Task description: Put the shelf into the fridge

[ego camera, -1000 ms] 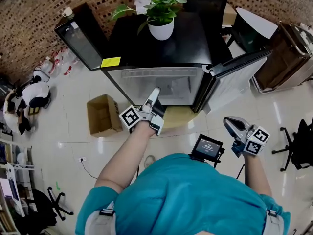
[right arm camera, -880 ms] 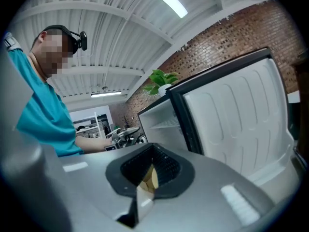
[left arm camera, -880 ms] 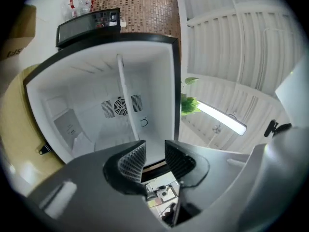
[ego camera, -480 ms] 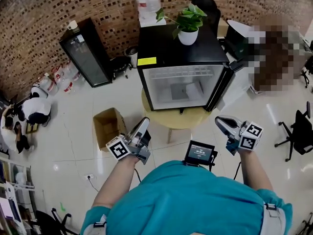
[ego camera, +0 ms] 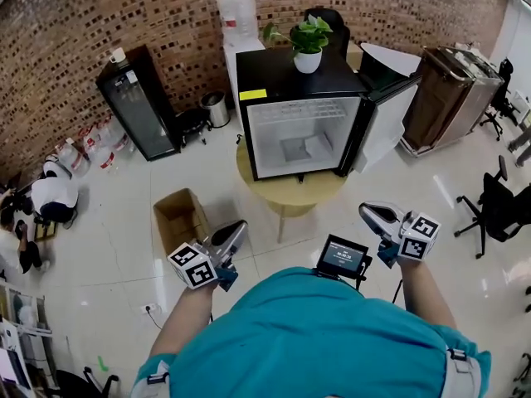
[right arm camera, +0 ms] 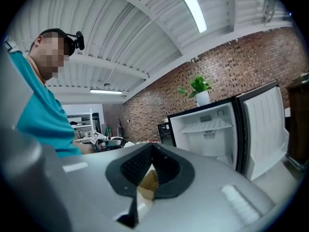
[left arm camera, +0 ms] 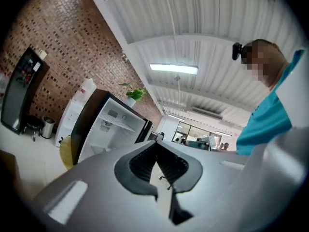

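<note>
The black mini fridge (ego camera: 303, 135) stands with its door (ego camera: 386, 123) swung wide to the right. A white wire shelf (ego camera: 303, 106) sits high inside it, also visible in the left gripper view (left arm camera: 116, 124) and the right gripper view (right arm camera: 207, 128). My left gripper (ego camera: 236, 230) hangs low at my left side, well short of the fridge, and its jaws are shut with nothing between them (left arm camera: 155, 145). My right gripper (ego camera: 367, 214) is held at my right side, also shut and empty (right arm camera: 152, 148).
The fridge rests on a round wooden table (ego camera: 290, 193) and carries a potted plant (ego camera: 307, 44). An open cardboard box (ego camera: 178, 215) lies on the floor to the left. A black display cooler (ego camera: 137, 102), a brown cabinet (ego camera: 448, 89) and an office chair (ego camera: 498, 206) stand around.
My left gripper has come back from the fridge opening and dropped to waist height. The fridge now looks farther away and its whole door shows. The right gripper has barely shifted.
</note>
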Demonstrator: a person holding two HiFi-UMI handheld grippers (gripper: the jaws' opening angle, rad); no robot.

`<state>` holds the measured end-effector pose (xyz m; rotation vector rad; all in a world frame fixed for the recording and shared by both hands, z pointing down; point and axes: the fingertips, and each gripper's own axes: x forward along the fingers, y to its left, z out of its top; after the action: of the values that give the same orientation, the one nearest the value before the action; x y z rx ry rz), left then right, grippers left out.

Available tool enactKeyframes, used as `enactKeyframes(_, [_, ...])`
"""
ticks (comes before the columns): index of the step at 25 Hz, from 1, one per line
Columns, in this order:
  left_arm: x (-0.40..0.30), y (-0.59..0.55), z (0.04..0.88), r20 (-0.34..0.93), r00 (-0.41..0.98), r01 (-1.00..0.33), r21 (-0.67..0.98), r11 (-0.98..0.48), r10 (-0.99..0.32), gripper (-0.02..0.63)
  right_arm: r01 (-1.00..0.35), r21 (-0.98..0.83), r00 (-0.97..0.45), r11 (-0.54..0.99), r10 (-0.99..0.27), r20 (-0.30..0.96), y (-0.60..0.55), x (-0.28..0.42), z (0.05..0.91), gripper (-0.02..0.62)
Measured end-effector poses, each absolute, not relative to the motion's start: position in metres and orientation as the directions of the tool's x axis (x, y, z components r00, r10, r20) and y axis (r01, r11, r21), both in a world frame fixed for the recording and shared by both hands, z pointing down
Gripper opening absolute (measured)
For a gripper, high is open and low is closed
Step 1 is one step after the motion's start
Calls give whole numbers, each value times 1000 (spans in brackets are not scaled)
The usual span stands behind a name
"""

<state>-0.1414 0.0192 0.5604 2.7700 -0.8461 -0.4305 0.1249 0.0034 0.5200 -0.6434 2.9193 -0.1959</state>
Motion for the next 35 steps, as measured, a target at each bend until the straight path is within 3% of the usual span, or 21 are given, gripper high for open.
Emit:
enactKeyframes(12, [-16, 166, 588, -169, 741, -554, 395, -733, -650, 3, -319, -172, -926, 932, -345, -152, 123, 234, 568, 2])
enactKeyframes(21, [5, 214, 585, -145, 707, -608, 377, -699, -693, 3, -270, -209, -928, 940, -312, -204, 152, 262, 574, 2])
enactKeyframes(26, [-49, 258, 592, -155, 699, -616, 365, -698, -699, 3, -251, -176, -936, 952, -285, -207, 190, 204, 574, 2])
enactKeyframes(35, [-250, 374, 581, -181, 696, -651, 250, -717, -695, 3, -299, -191, -924, 935, -333, -186, 293, 22, 555, 2])
